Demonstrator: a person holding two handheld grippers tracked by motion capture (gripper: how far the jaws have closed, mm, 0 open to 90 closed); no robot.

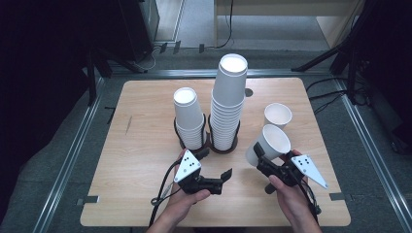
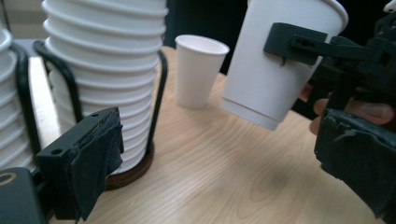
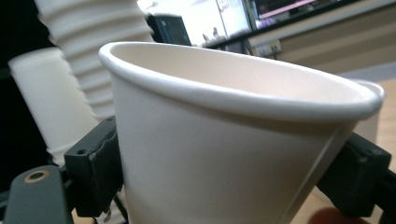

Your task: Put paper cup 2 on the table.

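Wooden counter (image 1: 145, 194), high view: right tool (image 1: 261, 161) holds tilted paper cup (image 1: 268, 144) in the air, near standing cup (image 1: 277, 115).
Left gripper view: left tool (image 2: 215, 154) wide, holding nothing; the tall stack (image 2: 107, 70) stands close.
Right gripper view: jaws squeeze the cup wall; risk of crushing or slipping.

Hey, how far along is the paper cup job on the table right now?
Done: one white paper cup stands upright on the wooden table, apart from the stacks. In hand: the right gripper is clamped on a second white paper cup, tilted and off the table. The left gripper is open and holds nothing. Left: the tall stack of white cups and the shorter stack sit in their black wire holders, many cups in each.
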